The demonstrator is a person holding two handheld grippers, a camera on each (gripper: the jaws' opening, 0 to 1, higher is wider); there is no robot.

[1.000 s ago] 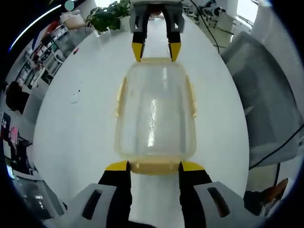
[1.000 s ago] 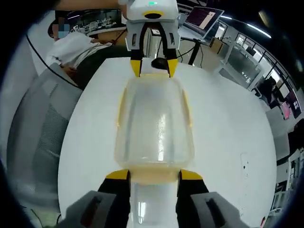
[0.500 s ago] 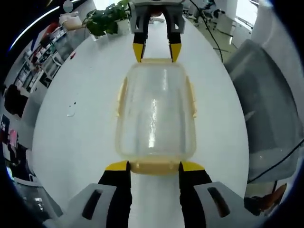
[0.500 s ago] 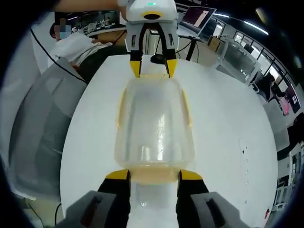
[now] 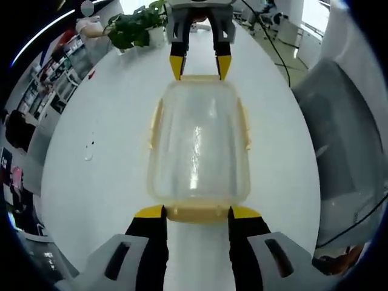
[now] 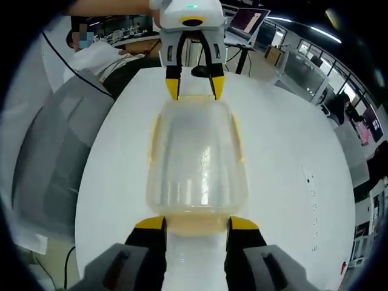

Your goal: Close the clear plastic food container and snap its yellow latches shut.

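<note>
Right now the left gripper (image 5: 195,211) is close to us in the left gripper view, and its two yellow-tipped jaws stand apart, one at each corner of the near yellow latch (image 5: 197,213). I cannot tell if they are touching it or just beside it. The right gripper (image 6: 197,223) does the same at the other end in the right gripper view: its jaws are apart on both sides of its own near latch (image 6: 197,225).

Between the two grippers sits the clear plastic food container (image 5: 199,147), in the middle of the white round table (image 5: 109,157). Its lid looks like it is already on top. The side latches (image 5: 155,124) look folded flat against the walls, so I think those are shut. The two end latches are the ones the grippers are at. It is hard to tell if they are snapped down yet, so I guess this last step is being done or just got done.

The box is long one way. Its long line runs straight from one gripper to the other, and each short end points at a gripper.

Farther off, the left gripper view shows a green plant (image 5: 134,23) past the table, and a grey chair (image 5: 345,139) by the table's edge. The right gripper view shows a laptop (image 6: 247,21) on a stand behind the table.
</note>
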